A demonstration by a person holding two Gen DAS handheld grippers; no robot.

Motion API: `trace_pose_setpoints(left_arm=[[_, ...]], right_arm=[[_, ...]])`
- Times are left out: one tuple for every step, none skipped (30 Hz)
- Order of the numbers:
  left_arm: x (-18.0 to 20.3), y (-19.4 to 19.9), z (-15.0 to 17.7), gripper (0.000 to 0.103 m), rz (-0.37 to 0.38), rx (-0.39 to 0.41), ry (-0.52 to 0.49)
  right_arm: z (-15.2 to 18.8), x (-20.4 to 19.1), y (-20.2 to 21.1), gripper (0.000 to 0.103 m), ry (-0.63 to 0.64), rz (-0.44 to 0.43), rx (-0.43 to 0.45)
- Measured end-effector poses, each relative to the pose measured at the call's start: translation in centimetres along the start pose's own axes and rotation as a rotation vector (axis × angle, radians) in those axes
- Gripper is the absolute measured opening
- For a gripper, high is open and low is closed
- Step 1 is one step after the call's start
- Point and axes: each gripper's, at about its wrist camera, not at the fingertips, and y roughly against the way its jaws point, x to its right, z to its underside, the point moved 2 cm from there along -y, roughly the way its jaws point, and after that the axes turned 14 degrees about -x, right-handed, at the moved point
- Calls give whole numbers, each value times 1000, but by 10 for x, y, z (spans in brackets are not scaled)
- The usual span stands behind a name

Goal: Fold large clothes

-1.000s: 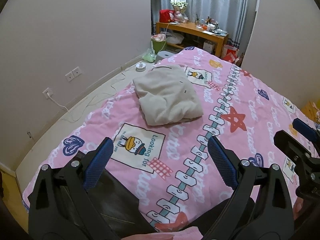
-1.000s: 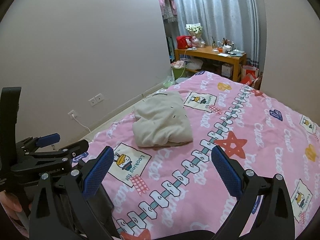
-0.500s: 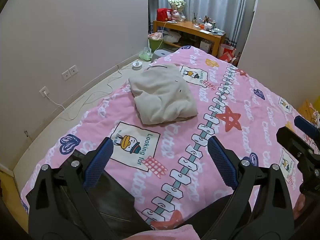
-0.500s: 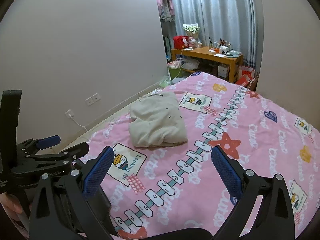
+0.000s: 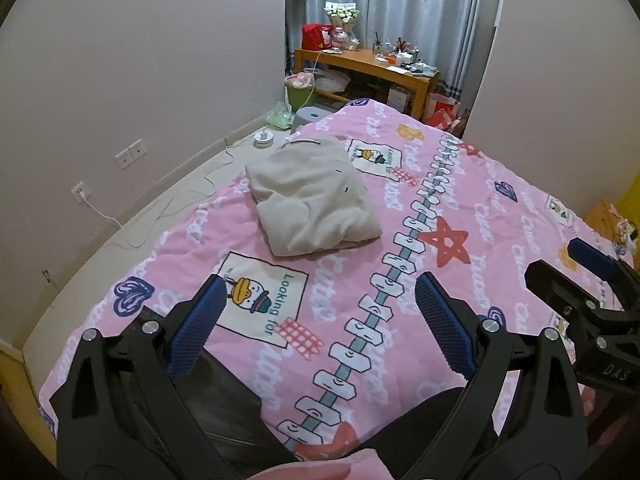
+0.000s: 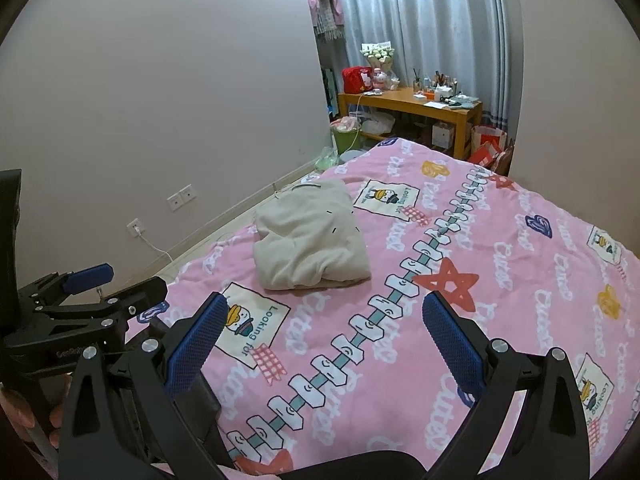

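We hold both grippers' fingers spread, empty; the folded beige garment (image 5: 314, 196) lies well ahead of the left gripper (image 5: 320, 326), lengthwise away, nearer than the right gripper (image 6: 326, 344).

The dark garment (image 5: 216, 408) at the near edge of the bed (image 5: 500, 216) is largely hidden behind the left gripper's (image 5: 320, 320) frame, so its shape and kind cannot be told; the picture's lower edge cuts it off. The small items on the desk (image 6: 408, 106) are too small to name. The far right part of the bed runs out of both views. How the beige folded garment (image 5: 312, 196) is layered underneath is hidden.
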Motion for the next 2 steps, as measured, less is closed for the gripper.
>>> trace_pose_setpoints(left_arm=[[0,1,-1,93,0,1,-2],[0,0,-1,93,1,-1,-4]], right_arm=[[0,0,0,95,-3,-1,1],[0,0,0,95,-6,-4,0]])
